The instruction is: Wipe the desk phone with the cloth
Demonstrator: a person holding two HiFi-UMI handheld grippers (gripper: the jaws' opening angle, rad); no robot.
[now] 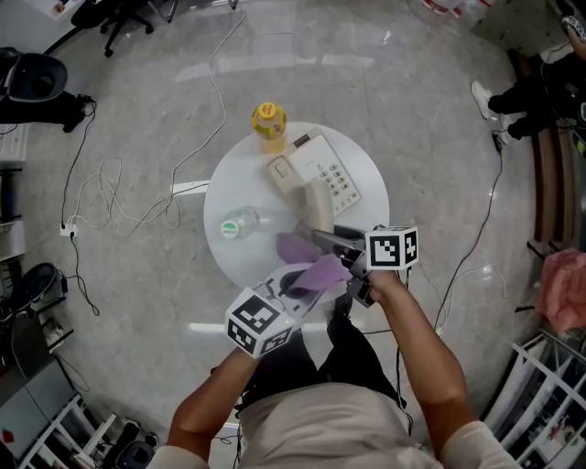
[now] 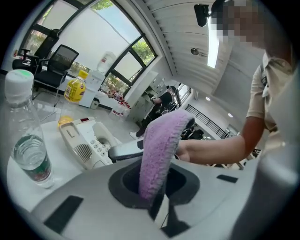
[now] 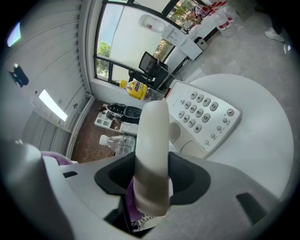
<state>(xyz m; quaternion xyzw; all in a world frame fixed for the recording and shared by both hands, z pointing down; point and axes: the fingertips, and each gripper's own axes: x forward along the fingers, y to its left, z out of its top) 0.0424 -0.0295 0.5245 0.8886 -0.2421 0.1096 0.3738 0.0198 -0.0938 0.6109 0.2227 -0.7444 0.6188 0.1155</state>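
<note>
The cream desk phone base point(image 1: 322, 171) lies on the round white table point(image 1: 229, 192) with its cradle bare. Its handset point(image 3: 152, 150) is lifted off and stands between the jaws of my right gripper point(image 3: 151, 187), which is shut on it; in the head view the handset point(image 1: 317, 205) is just in front of the base. My left gripper point(image 2: 152, 187) is shut on a purple cloth point(image 2: 159, 145). The cloth point(image 1: 318, 271) hangs by the near table edge, right beside my right gripper point(image 1: 322, 238). In the left gripper view the phone base point(image 2: 86, 143) is beyond the cloth.
A clear water bottle point(image 1: 240, 223) with a green label stands left of the phone, and a yellow bottle point(image 1: 269, 124) at the table's far edge. White cables point(image 1: 110, 197) trail on the floor to the left. Office chairs point(image 1: 119, 14) and a person's legs point(image 1: 522, 96) are farther off.
</note>
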